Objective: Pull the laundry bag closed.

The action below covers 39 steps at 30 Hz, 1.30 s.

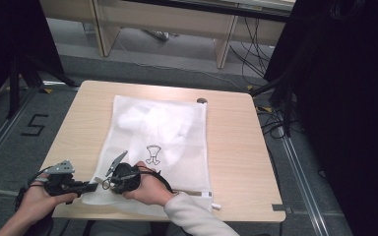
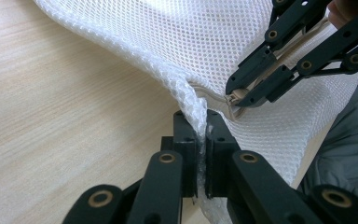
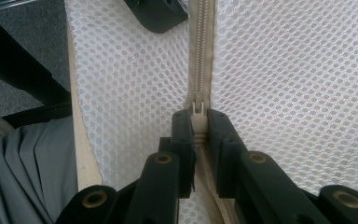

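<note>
Two grips, both already made. Left gripper [image 2: 201, 135] has its jaws pressed together on a pinched fold of the white mesh laundry bag [image 1: 162, 132], at the bag's near-left corner. Right gripper [image 3: 200, 128] is clamped on the beige zipper pull [image 3: 197, 122], the slider sitting right at its fingertips.

Key relation: the zipper [image 3: 200, 56] runs straight on from the right fingertips, along the jaws' own line; in the right gripper view the two tapes are joined ahead of the slider. In the left gripper view the right gripper [image 2: 237, 97] sits just past the left fingertips and slightly to one side, nearly touching, so the anchor point and the slider are close together at one end of the track.

In the high view the zipper's long axis lies along the bag's near edge, across the table [image 1: 236, 147], and its free length stretches away from both grippers toward the far-right end near the white tab [image 1: 215, 206].

My read: the next move is a pull along that axis by the right hand [image 1: 147, 189], away from the left fingers, while the left holds the mesh taut. Right is the only one on the slider; the left is purely the anchor. Off-axis pull would likely snag mesh in the teeth.
</note>
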### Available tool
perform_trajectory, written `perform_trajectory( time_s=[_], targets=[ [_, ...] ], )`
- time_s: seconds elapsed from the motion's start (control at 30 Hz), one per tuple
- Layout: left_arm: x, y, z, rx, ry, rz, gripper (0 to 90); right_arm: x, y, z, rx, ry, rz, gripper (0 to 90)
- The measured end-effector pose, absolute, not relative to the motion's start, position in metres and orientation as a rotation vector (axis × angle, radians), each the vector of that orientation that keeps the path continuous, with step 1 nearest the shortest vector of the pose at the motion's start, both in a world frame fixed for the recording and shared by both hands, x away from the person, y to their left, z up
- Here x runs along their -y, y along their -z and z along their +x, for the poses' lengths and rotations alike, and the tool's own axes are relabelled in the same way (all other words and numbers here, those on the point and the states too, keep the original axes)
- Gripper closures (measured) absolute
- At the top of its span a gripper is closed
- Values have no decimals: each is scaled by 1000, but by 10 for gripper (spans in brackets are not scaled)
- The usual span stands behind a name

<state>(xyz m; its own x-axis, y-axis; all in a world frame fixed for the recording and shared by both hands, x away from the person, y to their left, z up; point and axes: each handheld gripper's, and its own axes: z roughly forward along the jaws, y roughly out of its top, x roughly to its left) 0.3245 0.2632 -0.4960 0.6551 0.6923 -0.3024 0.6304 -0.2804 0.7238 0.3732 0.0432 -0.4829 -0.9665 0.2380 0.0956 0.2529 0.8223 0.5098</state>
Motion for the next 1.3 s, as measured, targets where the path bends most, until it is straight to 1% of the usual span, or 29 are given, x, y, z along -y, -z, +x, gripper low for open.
perform_trajectory(
  time_s=[1.3],
  targets=[
    [-264, 496, 324, -1034, -105, 1997, 847, -31, 484, 375, 2976, 823, -394, 824]
  ],
)
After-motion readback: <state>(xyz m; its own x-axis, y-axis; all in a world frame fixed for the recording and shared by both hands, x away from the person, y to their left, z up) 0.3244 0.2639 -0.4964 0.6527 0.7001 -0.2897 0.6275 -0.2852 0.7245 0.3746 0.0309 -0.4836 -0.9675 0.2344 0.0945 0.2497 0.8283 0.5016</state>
